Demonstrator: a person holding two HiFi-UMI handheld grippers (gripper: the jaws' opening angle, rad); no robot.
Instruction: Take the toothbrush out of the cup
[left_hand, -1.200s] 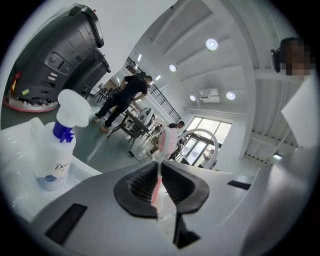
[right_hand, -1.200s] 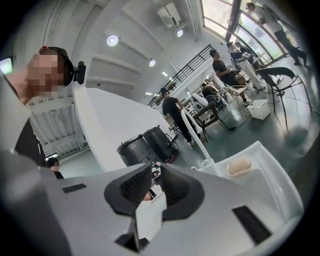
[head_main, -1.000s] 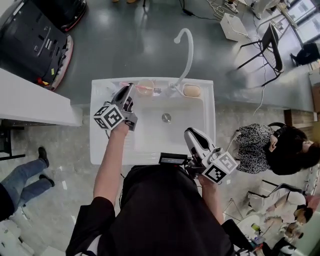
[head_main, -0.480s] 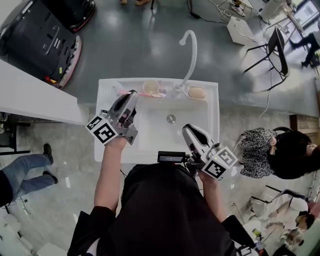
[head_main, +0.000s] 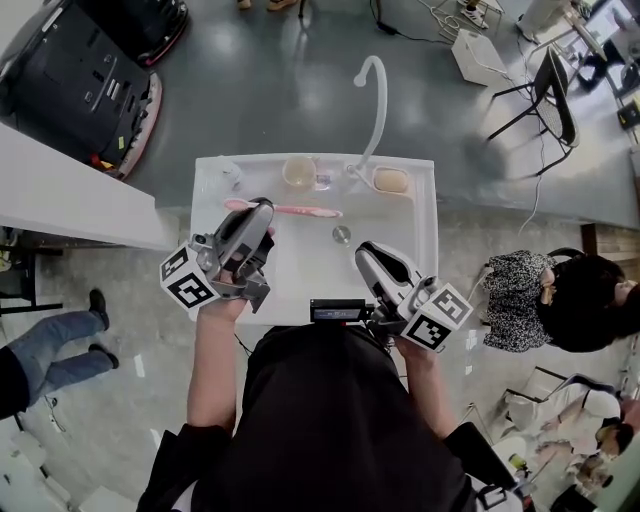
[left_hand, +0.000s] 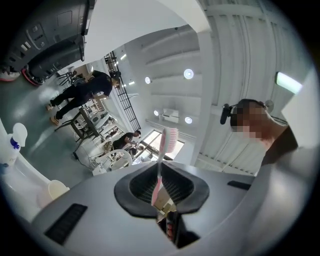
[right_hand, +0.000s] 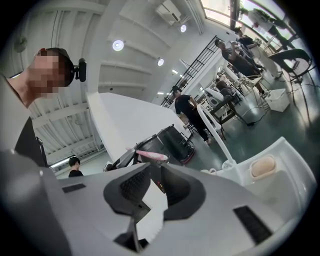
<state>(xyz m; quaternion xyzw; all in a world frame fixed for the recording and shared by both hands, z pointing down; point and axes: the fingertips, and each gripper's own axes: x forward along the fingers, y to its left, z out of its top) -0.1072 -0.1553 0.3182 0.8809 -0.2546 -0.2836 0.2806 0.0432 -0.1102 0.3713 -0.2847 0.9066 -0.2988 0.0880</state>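
Pinching the pink toothbrush (head_main: 300, 210) crosswise in my left gripper (head_main: 262, 206), I hold it clear of the cup (head_main: 298, 172); my right gripper (head_main: 363, 253), its jaws just easing apart, hangs empty.

toothbrush (head_main: 300, 210) pink | cup (head_main: 298, 172) beige | sink (head_main: 426, 262) white | soap (head_main: 390, 181) tan

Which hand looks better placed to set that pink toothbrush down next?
Left. The left claw grips the toothbrush by the handle, clear of the cup and over the sink. The right claw sits by the sink's front edge, its jaws just opened a little, nothing between them.
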